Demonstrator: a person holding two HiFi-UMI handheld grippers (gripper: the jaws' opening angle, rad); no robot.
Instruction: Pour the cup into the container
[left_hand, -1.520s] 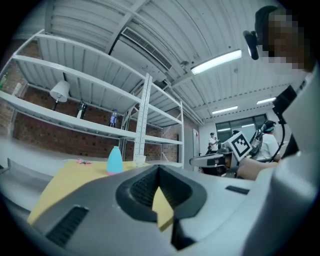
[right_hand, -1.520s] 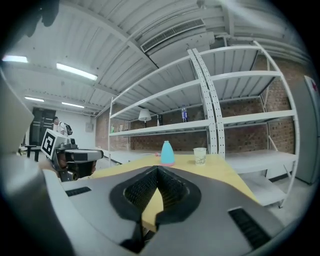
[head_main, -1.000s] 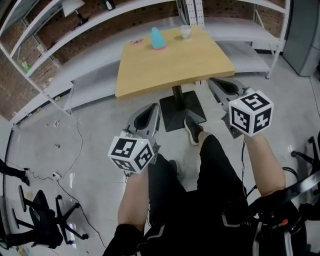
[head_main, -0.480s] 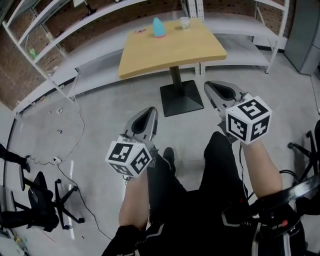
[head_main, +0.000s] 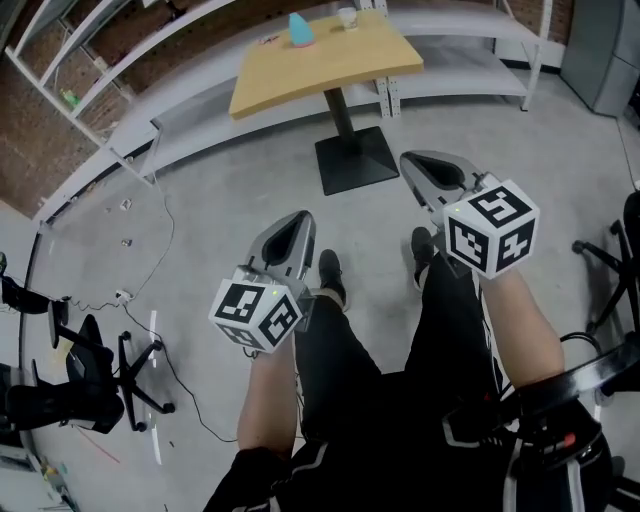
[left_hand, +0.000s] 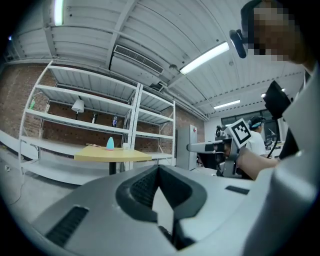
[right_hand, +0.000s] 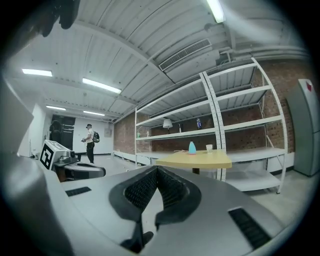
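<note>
In the head view, at 8 o'clock, a black chair (head_main: 75, 385) stands on the grey floor (head_main: 200, 200), with a cable (head_main: 150, 300) trailing past it. White shelving (head_main: 130, 110) runs along the brick wall from 9 to 12 o'clock.

The left gripper (head_main: 293, 222) is held level at about 7 o'clock from the table (head_main: 330, 65), well apart from it. In the left gripper view its jaws (left_hand: 160, 170) meet at the tips with nothing between them.

The table stands at 12 o'clock on a black foot (head_main: 355, 160). On its far edge sit a teal vessel (head_main: 300, 30) and, near it at its 2 o'clock, a clear vessel (head_main: 347, 17). Both are too small to tell which is the cup. Neither is touched by a gripper. The person's legs and black shoes (head_main: 330, 275) show between the two arms.

The right gripper (head_main: 425, 165) is at 5 o'clock from the table, level, a little ahead of the left one. In the right gripper view its jaws (right_hand: 158, 170) are pressed together and empty, and the table (right_hand: 200, 160) lies ahead at 1 o'clock with both vessels on it. A grey cabinet (head_main: 600, 50) stands at 2 o'clock.
</note>
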